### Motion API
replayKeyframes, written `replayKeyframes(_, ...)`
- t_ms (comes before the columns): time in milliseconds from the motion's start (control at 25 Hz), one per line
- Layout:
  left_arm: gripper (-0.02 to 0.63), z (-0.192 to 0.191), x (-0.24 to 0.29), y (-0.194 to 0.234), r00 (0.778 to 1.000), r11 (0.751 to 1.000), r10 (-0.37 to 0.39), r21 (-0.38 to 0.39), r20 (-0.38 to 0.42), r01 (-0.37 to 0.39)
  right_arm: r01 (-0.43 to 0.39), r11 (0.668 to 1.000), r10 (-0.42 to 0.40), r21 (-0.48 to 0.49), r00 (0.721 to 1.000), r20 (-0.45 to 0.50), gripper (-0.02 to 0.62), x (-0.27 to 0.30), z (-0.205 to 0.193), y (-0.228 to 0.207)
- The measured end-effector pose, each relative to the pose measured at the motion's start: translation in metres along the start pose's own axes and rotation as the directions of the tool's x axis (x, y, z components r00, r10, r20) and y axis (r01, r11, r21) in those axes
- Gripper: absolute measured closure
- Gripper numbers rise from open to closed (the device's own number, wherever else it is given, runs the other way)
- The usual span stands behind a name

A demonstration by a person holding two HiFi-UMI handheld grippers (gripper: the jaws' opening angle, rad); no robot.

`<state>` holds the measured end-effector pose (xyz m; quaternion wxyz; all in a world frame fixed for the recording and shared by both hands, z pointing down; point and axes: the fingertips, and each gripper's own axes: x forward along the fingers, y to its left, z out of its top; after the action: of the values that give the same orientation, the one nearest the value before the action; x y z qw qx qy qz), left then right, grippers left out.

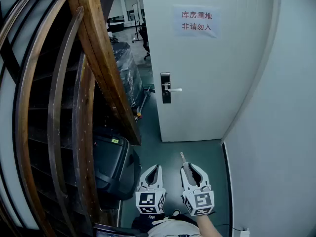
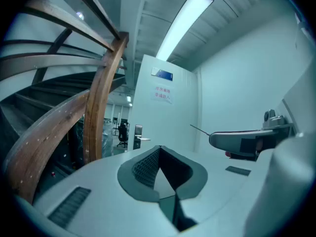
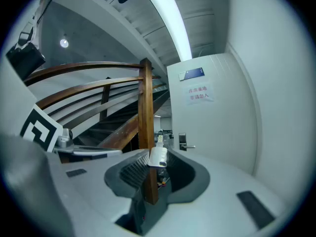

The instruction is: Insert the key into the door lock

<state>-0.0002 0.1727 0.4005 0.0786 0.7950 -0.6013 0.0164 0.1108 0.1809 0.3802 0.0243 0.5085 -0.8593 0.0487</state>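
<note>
Holding the key (image 3: pixel 158 155) in the right hand-held gripper (image 1: pixel 190 168), jaws pressed on the white head and the thin metal blade free, sticking out past the tips; probably gripped this way to have the blade clear for entering the keyhole. Held about level and aimed forward, toward the door (image 1: pixel 212 98), most likely to match the direction of the lock. Holding the left hand-held gripper (image 1: pixel 156 168) just beside the right one, jaws closed tip to tip with nothing between them; seemingly idle and low, out of the way, perhaps ready for steadying later. Facing the door lock (image 1: pixel 166 97), a dark upright plate with a silver handle (image 1: pixel 174 89), near the left edge of the white door and below a paper sign (image 1: pixel 196 21). Well apart from the lock at this moment, with a stretch of green floor (image 1: pixel 197 149) between, so no insertion begun yet. Standing between a wooden stair railing (image 1: pixel 106 58) on the left and a pale wall (image 1: pixel 281 132) on the right, hence perhaps both tools close together in the narrow way. Next, by judgement: approaching the door, raising the key to the height of the plate and finding the keyhole, too small to make out from here.
</note>
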Motion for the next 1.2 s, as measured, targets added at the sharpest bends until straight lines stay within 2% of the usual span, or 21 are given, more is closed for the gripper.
replayKeyframes(400, 0.603, -0.006, 0.004, -0.015, 1.0, 1.0, 0.013, -0.007, -0.002, -0.013, -0.024, 1.0, 0.024, -0.006, 1.0, -0.006, 0.477, -0.005, -0.005, -0.011)
replayKeyframes(680, 0.603, -0.019, 0.009, -0.007, 0.999, 0.999, 0.051, -0.017, -0.017, -0.052, -0.071, 0.997, 0.071, 0.04, 0.997, -0.007, 0.477, 0.008, -0.016, -0.012)
replayKeyframes(960, 0.603, -0.019, 0.054, 0.042, 0.996, 0.996, 0.088, -0.022, -0.018, -0.088, -0.085, 0.995, 0.087, 0.049, 0.996, -0.036, 0.477, 0.076, -0.027, -0.019)
replayKeyframes(1200, 0.603, -0.01, 0.133, 0.092, 0.999, 0.999, 0.047, -0.014, -0.011, -0.047, -0.052, 0.998, 0.055, 0.036, 0.996, -0.073, 0.477, 0.166, -0.035, -0.034)
